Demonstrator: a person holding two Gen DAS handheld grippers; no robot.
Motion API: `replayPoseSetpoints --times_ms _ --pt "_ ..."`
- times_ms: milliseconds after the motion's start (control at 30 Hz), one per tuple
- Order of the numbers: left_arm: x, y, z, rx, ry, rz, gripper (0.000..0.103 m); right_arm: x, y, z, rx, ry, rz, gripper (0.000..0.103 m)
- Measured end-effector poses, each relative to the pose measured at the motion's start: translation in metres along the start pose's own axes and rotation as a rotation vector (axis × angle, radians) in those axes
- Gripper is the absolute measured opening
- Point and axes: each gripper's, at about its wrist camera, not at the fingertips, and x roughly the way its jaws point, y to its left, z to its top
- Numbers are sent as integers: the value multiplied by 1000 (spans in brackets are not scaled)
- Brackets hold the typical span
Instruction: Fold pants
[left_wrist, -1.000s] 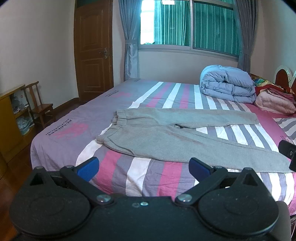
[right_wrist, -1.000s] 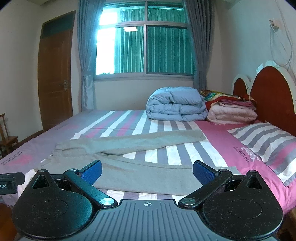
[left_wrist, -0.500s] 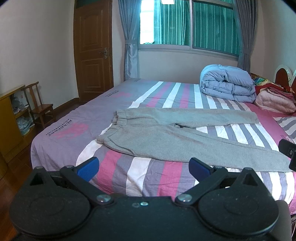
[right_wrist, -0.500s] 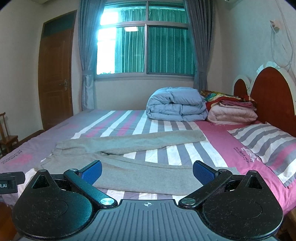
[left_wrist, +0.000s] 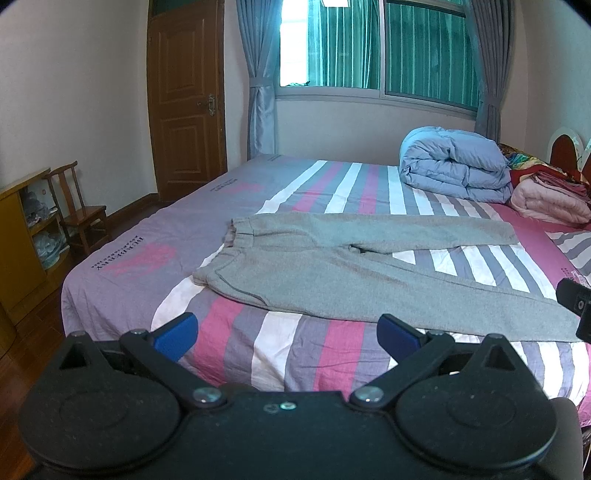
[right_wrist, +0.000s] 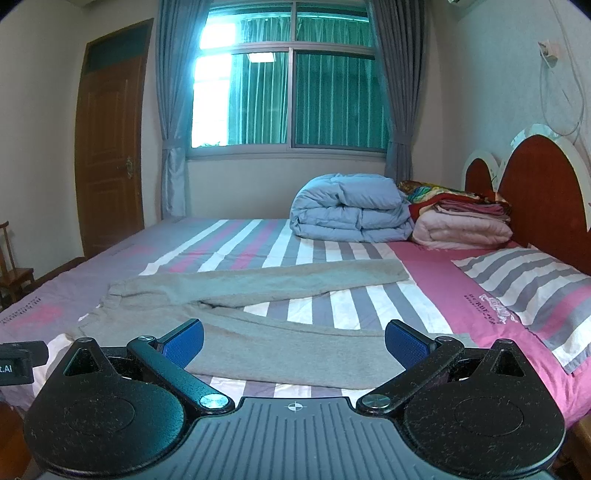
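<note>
Grey pants lie flat on the striped bed, waistband to the left, the two legs spread apart toward the right. They also show in the right wrist view. My left gripper is open and empty, held short of the bed's near edge, in front of the waist and nearer leg. My right gripper is open and empty, over the near edge in front of the nearer leg's lower part. Each gripper's body shows at the edge of the other's view.
A folded blue quilt and folded pink blankets sit at the bed's far right. A striped pillow lies by the red headboard. A wooden chair, yellow cabinet and door stand to the left.
Both views have crept slightly closer to the bed. The pants have not moved and both grippers stay open.
</note>
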Motion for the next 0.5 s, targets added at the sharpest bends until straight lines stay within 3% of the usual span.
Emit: replayPoseSetpoints --times_ms 500 --pt "14 -3 -3 28 48 15 97 4 4 -3 -4 7 -4 103"
